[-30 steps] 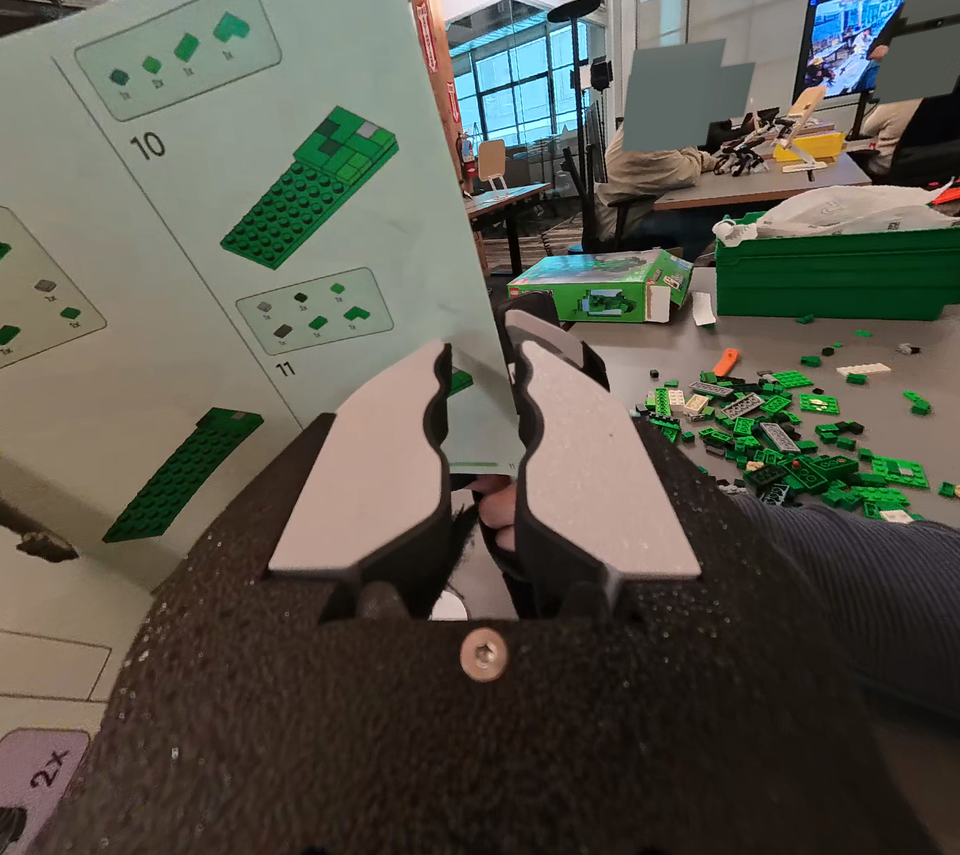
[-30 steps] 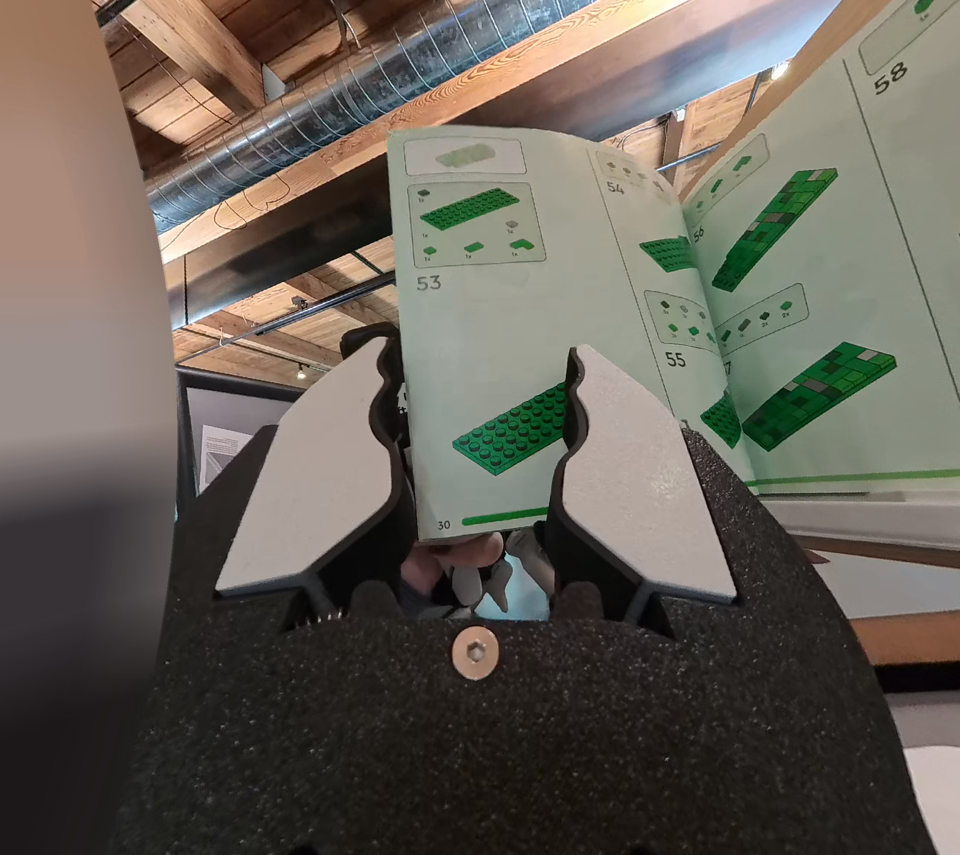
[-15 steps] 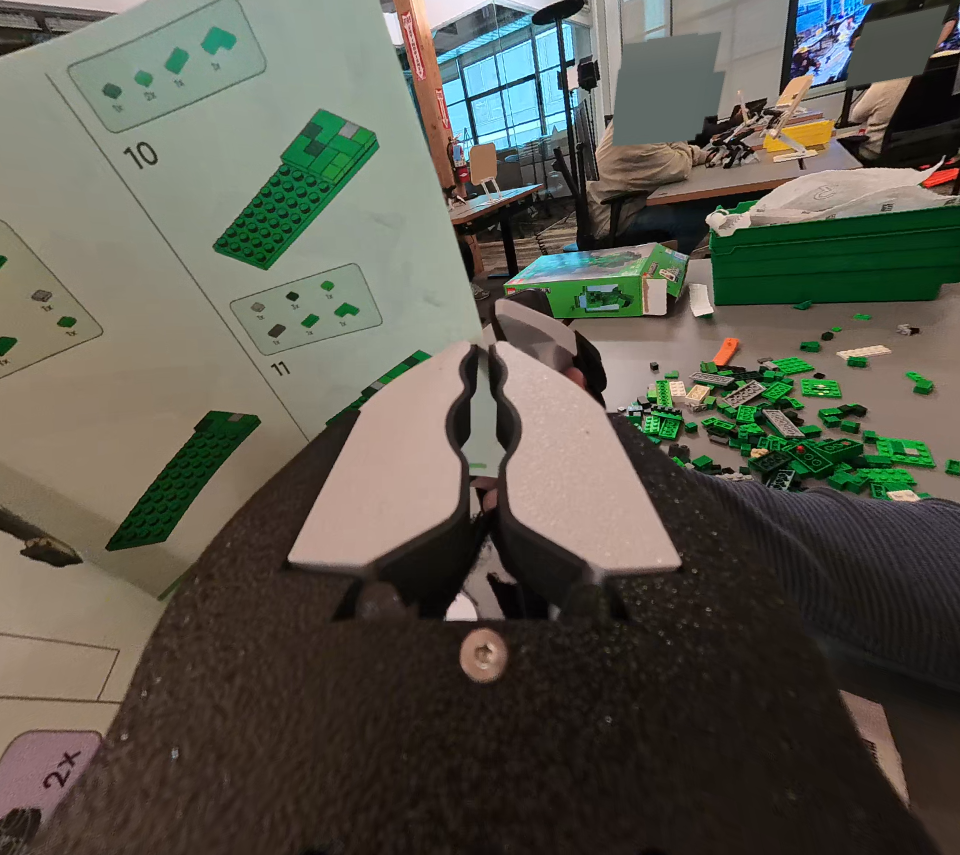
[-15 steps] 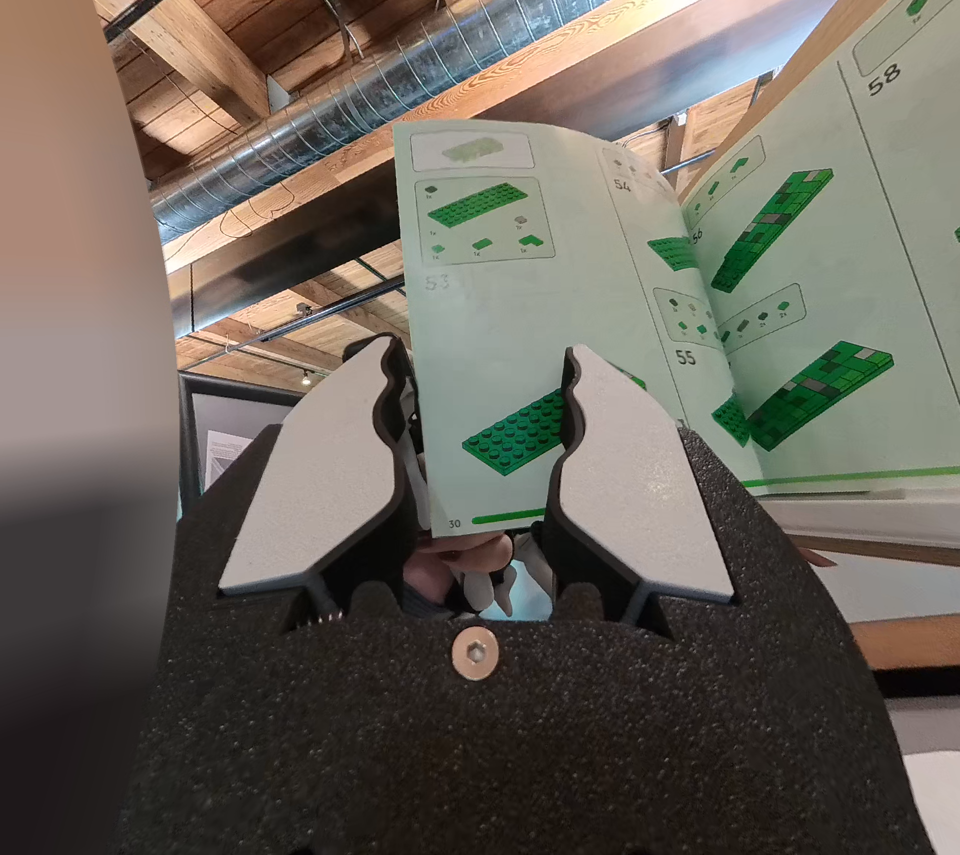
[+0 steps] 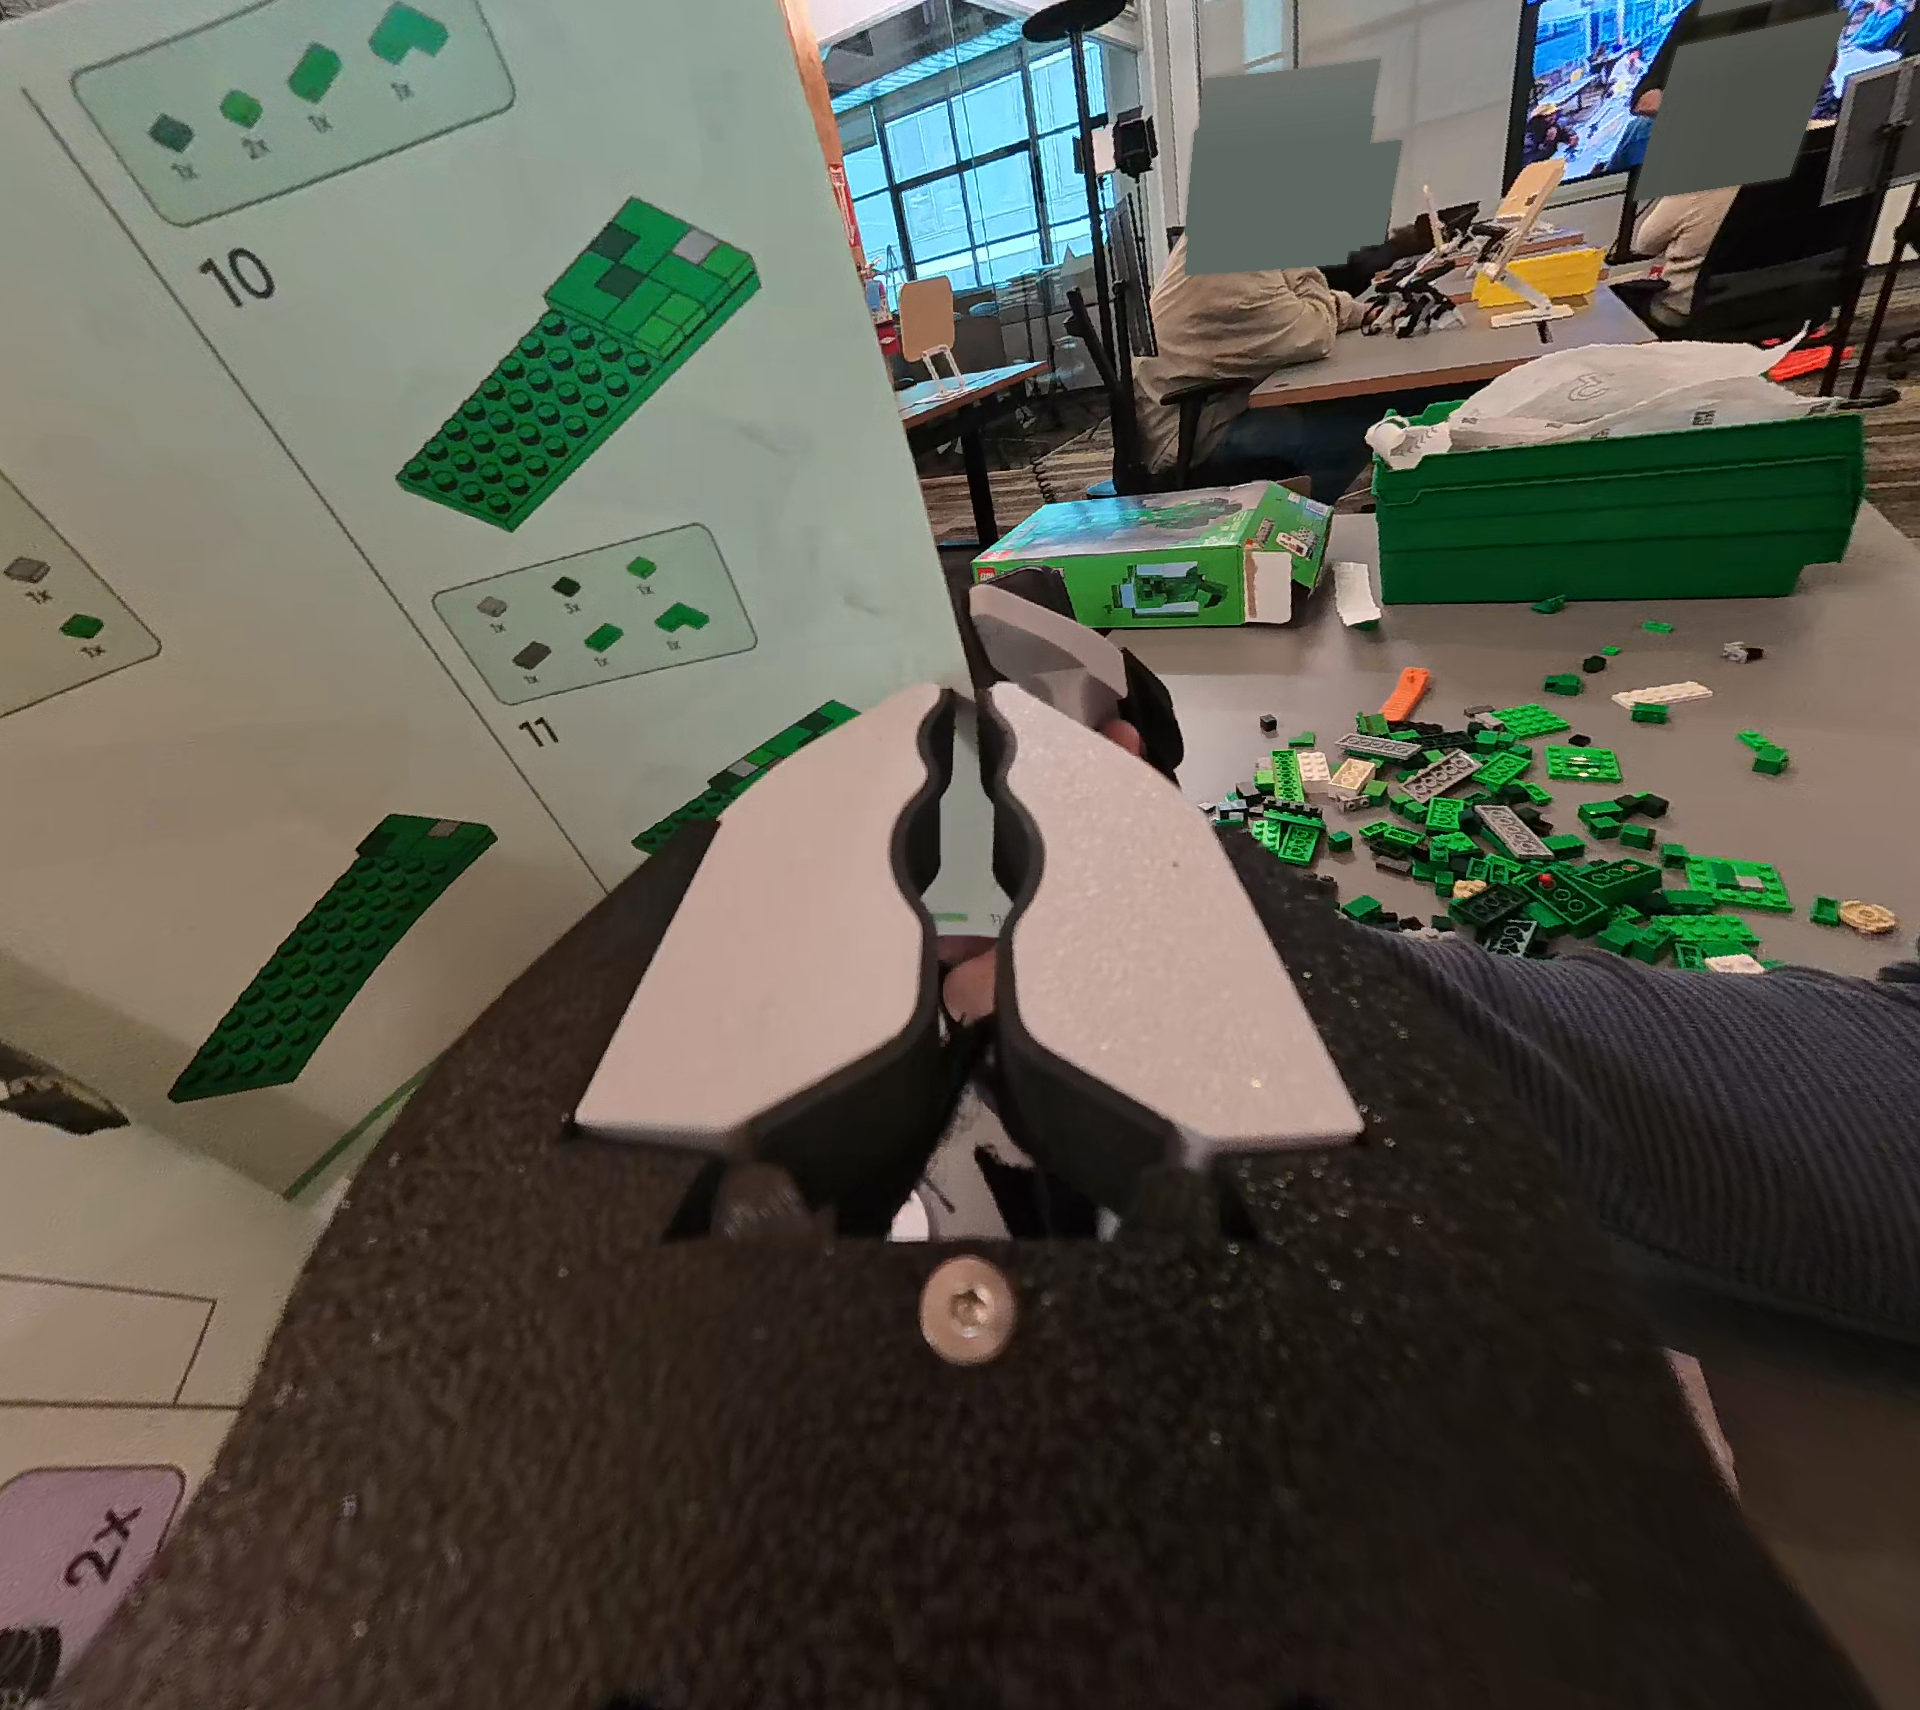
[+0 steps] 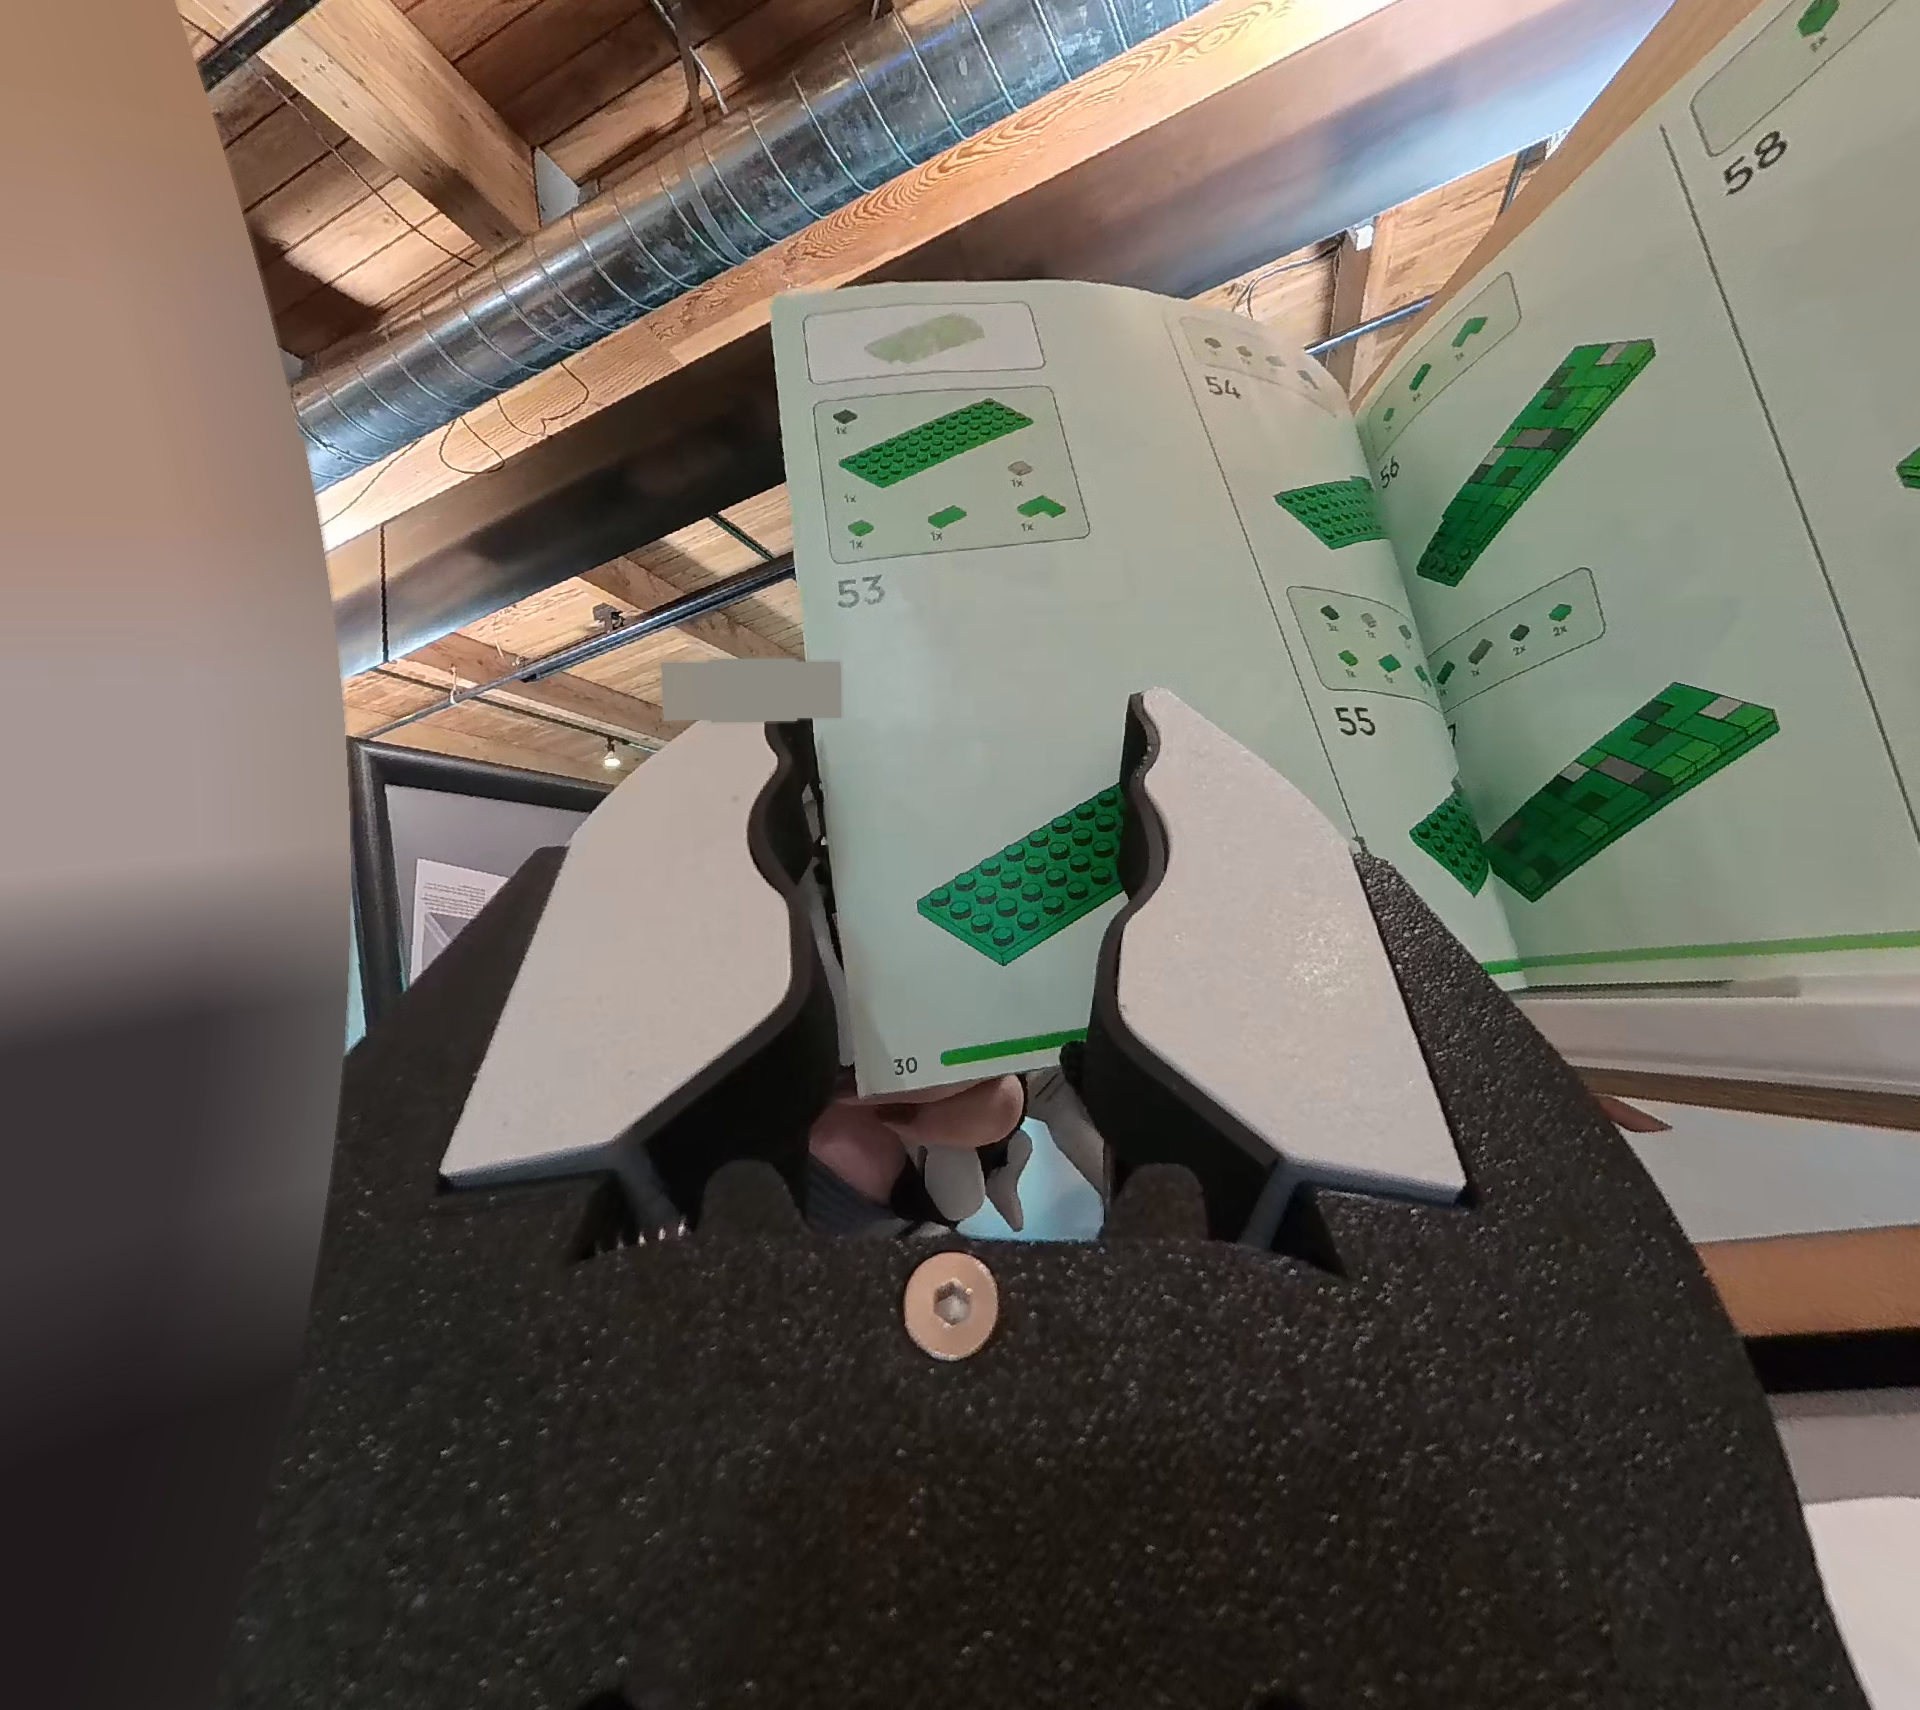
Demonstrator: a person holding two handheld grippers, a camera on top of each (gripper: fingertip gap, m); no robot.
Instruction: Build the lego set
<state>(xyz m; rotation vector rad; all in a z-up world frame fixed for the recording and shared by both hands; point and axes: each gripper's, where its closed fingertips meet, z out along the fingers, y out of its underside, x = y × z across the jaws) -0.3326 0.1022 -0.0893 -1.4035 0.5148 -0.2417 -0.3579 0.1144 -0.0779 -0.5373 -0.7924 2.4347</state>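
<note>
The left tongs pinch the lower corner of an upright instruction booklet page. The right tongs gape apart around another raised page. Loose bricks lie on the table to the right.

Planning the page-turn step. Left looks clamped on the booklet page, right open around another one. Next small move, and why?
Probably close the right gripper on the loose page between its open fingers. The left gripper already pinches the instruction booklet, so the page can then turn.

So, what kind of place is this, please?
Probably a shared office or workshop: grey work tables, a wall screen, a person seated at a desk, and exposed wooden beams with a metal duct overhead.
</note>
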